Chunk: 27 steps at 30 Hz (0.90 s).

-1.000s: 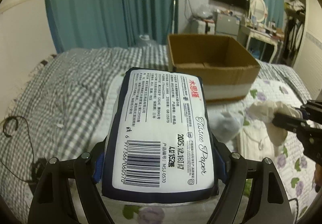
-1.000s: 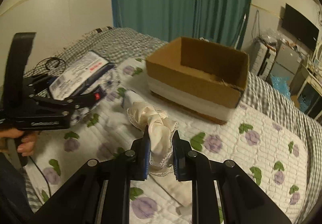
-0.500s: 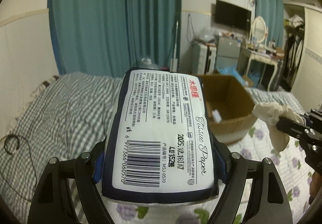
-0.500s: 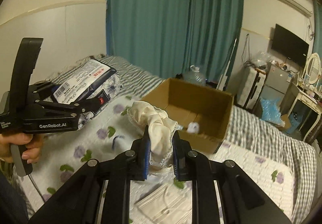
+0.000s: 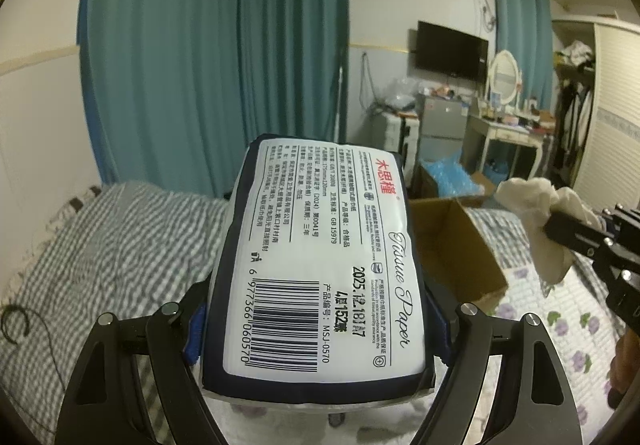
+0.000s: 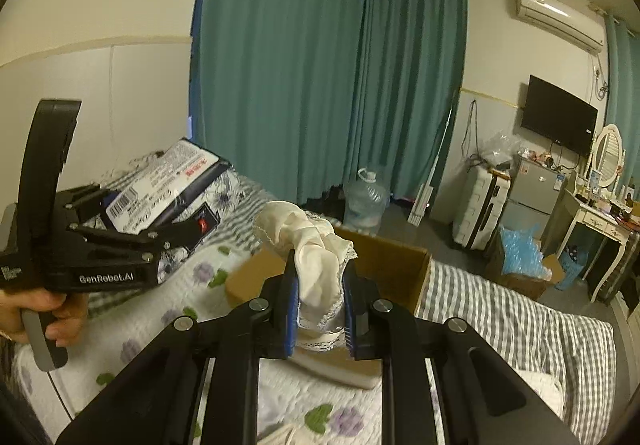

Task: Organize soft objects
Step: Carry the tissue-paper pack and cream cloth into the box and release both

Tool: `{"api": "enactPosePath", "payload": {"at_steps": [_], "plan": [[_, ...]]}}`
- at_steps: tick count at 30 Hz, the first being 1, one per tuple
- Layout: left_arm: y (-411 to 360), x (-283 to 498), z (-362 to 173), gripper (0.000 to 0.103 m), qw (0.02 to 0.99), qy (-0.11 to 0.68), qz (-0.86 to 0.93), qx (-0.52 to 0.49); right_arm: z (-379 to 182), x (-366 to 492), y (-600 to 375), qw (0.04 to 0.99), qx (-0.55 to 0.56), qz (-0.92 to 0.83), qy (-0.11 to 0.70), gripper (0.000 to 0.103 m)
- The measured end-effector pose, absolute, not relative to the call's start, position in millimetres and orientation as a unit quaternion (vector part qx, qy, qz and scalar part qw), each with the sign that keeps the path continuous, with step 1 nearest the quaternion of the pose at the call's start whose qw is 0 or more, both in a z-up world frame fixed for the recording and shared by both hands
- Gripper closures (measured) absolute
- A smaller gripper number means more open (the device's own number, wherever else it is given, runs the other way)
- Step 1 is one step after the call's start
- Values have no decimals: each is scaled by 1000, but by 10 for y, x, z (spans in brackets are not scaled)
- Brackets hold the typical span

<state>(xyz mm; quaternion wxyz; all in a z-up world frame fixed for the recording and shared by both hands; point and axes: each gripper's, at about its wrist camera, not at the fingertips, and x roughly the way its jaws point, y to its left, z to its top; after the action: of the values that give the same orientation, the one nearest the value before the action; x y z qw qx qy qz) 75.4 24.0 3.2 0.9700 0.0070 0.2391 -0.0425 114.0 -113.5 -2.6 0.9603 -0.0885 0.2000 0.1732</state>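
Left wrist view is showing the checked bedspread (image 5: 100, 245) lying at the left, then the left gripper (image 5: 318, 321) clamping a wide pack of tissue paper (image 5: 320, 265) by its two long sides, barcode label facing up and the pack being held clear above the bed. Just right of the pack, the open cardboard box (image 5: 456, 245) is sitting on the bed, partly hidden behind the pack. Further right, the right gripper (image 5: 560, 223) is pinching a cream cloth (image 5: 536, 205), which is hanging in the air near the box. In the right wrist view, a hand (image 6: 48, 309) is gripping the handle of the left gripper (image 6: 176, 213) at the far left, the tissue pack (image 6: 168, 189) sticking out from its fingers. In the middle, the right gripper (image 6: 320, 305) is squeezing the bunched, lace-edged cloth (image 6: 316, 253) between nearly closed blue pads (image 6: 294, 309), with the box (image 6: 396, 269) sitting directly behind and below it on the flowered quilt (image 6: 160, 305).
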Motion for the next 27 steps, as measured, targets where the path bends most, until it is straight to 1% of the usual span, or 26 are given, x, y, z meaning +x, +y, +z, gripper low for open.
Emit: {"api": "enactPosePath", "payload": {"at_steps": [17, 20, 23, 27], "plan": [[98, 1269, 264, 21, 982, 187, -34, 13, 176, 1737, -1203, 977, -85, 141, 134, 86], [62, 1393, 212, 21, 980, 193, -34, 11, 148, 1913, -1195, 977, -82, 138, 139, 86], [66, 1564, 96, 21, 974, 224, -34, 6, 37, 2066, -1177, 976, -88, 132, 152, 86], [18, 1748, -111, 21, 967, 252, -26, 11, -232, 2366, -1120, 964, -102, 128, 211, 86]]}}
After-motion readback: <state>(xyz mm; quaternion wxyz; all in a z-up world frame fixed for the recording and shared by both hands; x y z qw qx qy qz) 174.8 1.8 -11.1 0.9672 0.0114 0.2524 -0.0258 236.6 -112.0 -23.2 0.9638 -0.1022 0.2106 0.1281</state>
